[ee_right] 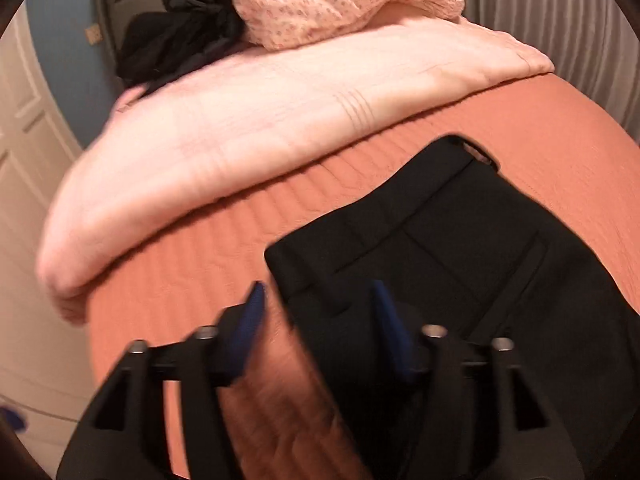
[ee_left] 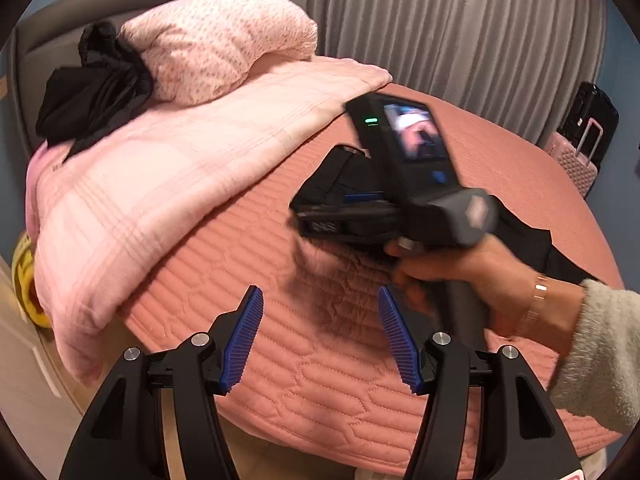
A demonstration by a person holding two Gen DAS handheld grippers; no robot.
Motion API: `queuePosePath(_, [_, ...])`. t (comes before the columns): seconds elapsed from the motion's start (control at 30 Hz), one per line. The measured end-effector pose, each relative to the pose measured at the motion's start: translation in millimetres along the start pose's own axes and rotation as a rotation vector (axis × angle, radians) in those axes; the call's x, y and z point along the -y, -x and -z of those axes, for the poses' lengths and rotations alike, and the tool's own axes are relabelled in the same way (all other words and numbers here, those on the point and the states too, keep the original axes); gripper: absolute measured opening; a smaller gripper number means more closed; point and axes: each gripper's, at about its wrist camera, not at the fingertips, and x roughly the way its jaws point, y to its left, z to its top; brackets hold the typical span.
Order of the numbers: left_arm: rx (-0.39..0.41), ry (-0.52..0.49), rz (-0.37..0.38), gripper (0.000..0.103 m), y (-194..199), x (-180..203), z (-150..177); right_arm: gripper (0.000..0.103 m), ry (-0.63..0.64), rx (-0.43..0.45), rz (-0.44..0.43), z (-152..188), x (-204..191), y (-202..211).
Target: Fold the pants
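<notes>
Black pants (ee_right: 460, 248) lie flat on the salmon quilted bedspread (ee_right: 200, 264), waistband toward the pink blanket; a back pocket shows. My right gripper (ee_right: 318, 312) is open and hovers just above the waistband's near corner, one blue finger on each side of the fabric edge; the view is blurred. In the left wrist view my left gripper (ee_left: 320, 320) is open and empty above bare bedspread (ee_left: 248, 240). The right gripper's body (ee_left: 400, 184), held in a hand, sits ahead of it over the pants (ee_left: 532, 240), which are mostly hidden.
A folded pink blanket (ee_left: 160, 184) with a floral pillow (ee_left: 224, 44) and a bundle of black clothes (ee_left: 96, 84) lies at the bed's head. Grey curtains (ee_left: 440, 20) and a pink suitcase (ee_left: 576, 156) stand beyond the bed. A white door (ee_right: 24, 184) is at left.
</notes>
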Motion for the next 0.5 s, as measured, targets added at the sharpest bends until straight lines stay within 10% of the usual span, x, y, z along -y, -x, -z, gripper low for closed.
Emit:
queuePosePath(0.17, [0.031,-0.118,0.031,0.062,-13.0,30.6,-24.7,0.076,-0.138,0.111,0.051,77.8,79.5,114.0])
queuePosePath(0.33, [0.053,-0.27,0.091,0.067,-53.8,115.3,-59.4,0.041,-0.418,-0.029,0.41,189.0,201.6,196.1])
queuePosePath(0.5, [0.001,-0.295,0.121,0.068,-138.0,204.9,-61.5,0.032,-0.563,-0.086,0.441,240.7,271.6,199.0])
